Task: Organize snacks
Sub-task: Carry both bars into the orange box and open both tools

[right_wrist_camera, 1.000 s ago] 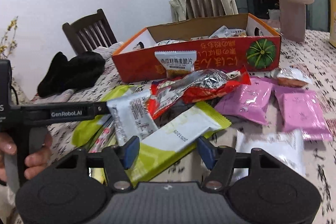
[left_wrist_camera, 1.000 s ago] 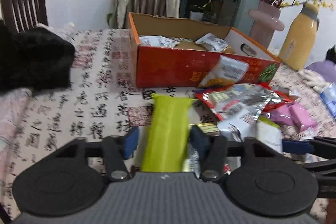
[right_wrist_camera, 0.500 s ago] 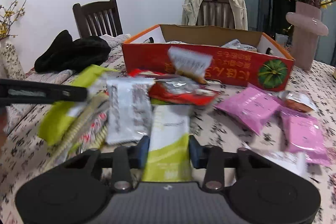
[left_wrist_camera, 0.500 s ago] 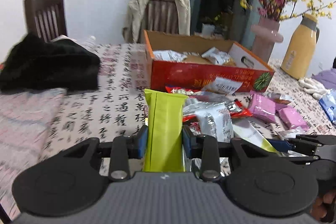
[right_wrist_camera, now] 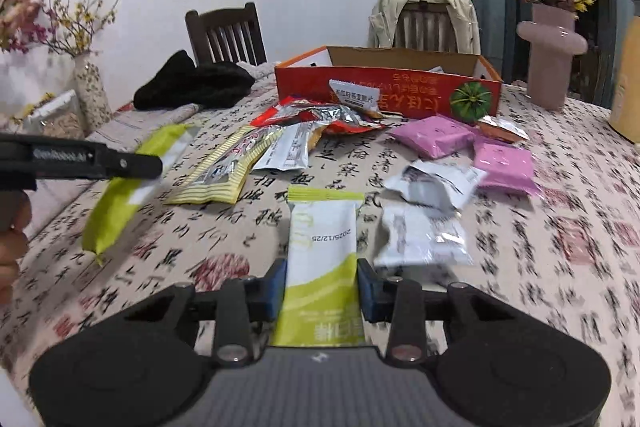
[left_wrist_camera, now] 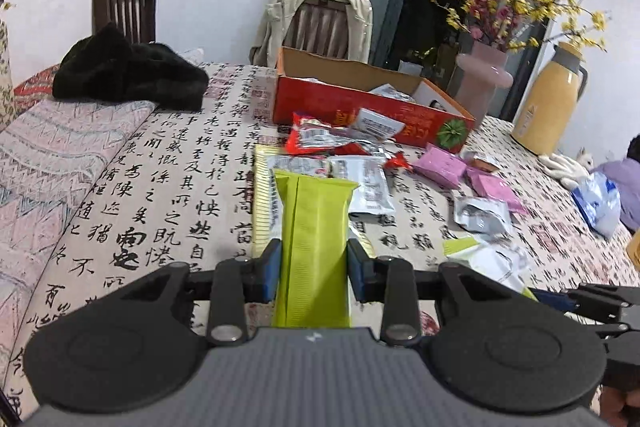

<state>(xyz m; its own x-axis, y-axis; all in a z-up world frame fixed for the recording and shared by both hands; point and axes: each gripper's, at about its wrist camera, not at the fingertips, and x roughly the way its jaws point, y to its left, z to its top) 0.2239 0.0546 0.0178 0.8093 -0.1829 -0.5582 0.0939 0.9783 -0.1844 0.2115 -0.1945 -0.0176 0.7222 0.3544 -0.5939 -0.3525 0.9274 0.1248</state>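
Green packet (left_wrist_camera: pixel 314 247) was clamped lengthwise in left gripper (left_wrist_camera: pixel 314 277); white-green packet (right_wrist_camera: pixel 322 267) likewise in right gripper (right_wrist_camera: pixel 322 291). Red box (right_wrist_camera: pixel 388 91) lay far ahead, both held packets pointed toward it.

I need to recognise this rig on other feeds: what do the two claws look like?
Both look alike. The left claw and right claw have blue pads on black finger arms with silver screw heads, two round black discs, and a ribbed grey body. The left claw's side carries white lettering, too blurred to read.
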